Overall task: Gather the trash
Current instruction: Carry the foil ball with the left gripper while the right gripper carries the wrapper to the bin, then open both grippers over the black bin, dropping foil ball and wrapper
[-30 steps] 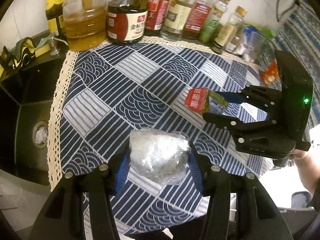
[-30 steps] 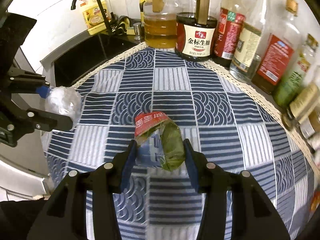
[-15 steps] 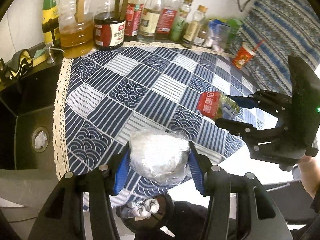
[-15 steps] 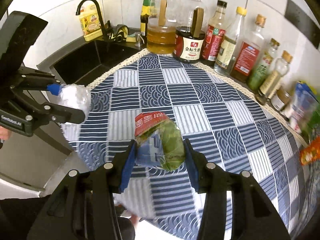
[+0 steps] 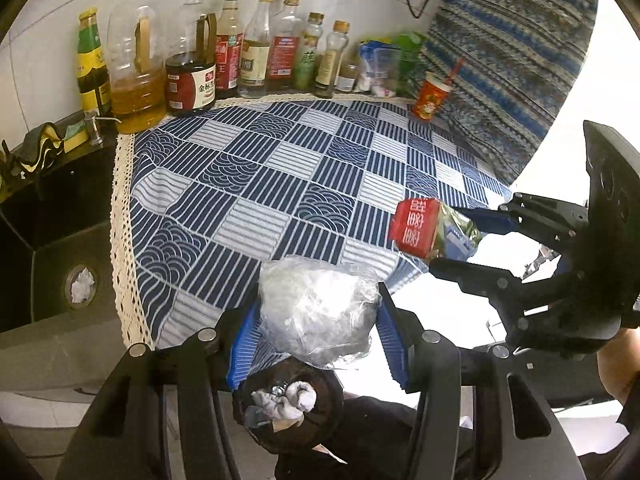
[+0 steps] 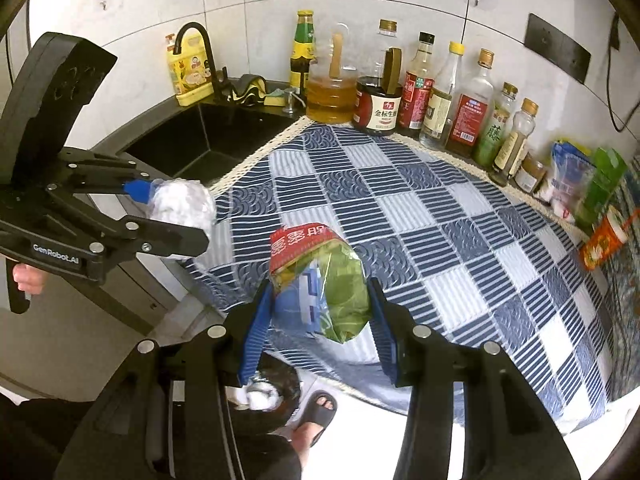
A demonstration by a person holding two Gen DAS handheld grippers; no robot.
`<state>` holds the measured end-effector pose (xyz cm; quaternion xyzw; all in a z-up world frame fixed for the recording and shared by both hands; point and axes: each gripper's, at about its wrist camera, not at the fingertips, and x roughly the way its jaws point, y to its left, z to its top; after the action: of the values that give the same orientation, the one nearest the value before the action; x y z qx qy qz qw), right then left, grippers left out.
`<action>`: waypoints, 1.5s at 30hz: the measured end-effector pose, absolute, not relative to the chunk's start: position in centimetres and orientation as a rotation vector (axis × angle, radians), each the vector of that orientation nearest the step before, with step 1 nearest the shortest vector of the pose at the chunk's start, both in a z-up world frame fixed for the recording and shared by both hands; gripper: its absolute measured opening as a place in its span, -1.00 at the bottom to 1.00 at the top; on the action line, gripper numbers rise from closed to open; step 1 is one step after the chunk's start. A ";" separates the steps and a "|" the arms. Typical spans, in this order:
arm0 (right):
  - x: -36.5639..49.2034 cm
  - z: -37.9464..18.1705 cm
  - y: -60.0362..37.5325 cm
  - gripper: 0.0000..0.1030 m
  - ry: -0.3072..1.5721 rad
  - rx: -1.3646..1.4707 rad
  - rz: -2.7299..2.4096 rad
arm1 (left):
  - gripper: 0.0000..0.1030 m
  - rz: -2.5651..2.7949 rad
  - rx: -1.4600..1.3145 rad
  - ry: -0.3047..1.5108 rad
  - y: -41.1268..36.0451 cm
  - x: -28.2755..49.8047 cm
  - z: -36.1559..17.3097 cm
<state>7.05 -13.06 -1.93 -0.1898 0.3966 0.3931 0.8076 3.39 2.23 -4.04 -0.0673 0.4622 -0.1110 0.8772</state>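
**Both grippers loaded, held off the near table edge above the bin**

Since 1.0 s ago both grippers have pulled back from over the tablecloth to its near edge; the bin, not in view then, now shows below them.

Left gripper (image 5: 318,330): closed on a clear plastic wad (image 5: 318,312), crumpled, whitish inside, pinched between the 2 blue pads. The wad hangs at the near edge of the tablecloth (image 5: 280,184), directly above the dark round bin (image 5: 288,408). White crumpled paper already lies in the bin. In the right wrist view the same gripper (image 6: 168,216) sits at the left, wad (image 6: 182,206) at its tips, near the sink (image 6: 208,136).

Right gripper (image 6: 320,304): closed on a snack wrapper (image 6: 320,280), red band on top with white characters, green and blue below. It is held over the near edge of the cloth (image 6: 400,208); the bin (image 6: 276,384) is partly visible low and left of it, behind the left finger. In the left wrist view the right gripper (image 5: 460,240) is at the right, wrapper (image 5: 420,228) at its tips, over the right near corner of the cloth.

Far side: 1 row of bottles (image 5: 208,68) along the wall, 1 red cup (image 5: 432,96) at the far right. A sandalled foot (image 6: 320,412) stands on the floor by the bin.
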 end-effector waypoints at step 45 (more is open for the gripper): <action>1.7 -25.0 -11.4 -0.08 1.509 -0.261 0.782 | 0.00 -0.208 -0.347 1.409 4.9 0.2 -27.8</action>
<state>1.68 -11.38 -24.99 -0.1149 0.6649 0.3447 0.6526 0.17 4.93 -27.85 -0.1586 0.6433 -0.0949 0.7430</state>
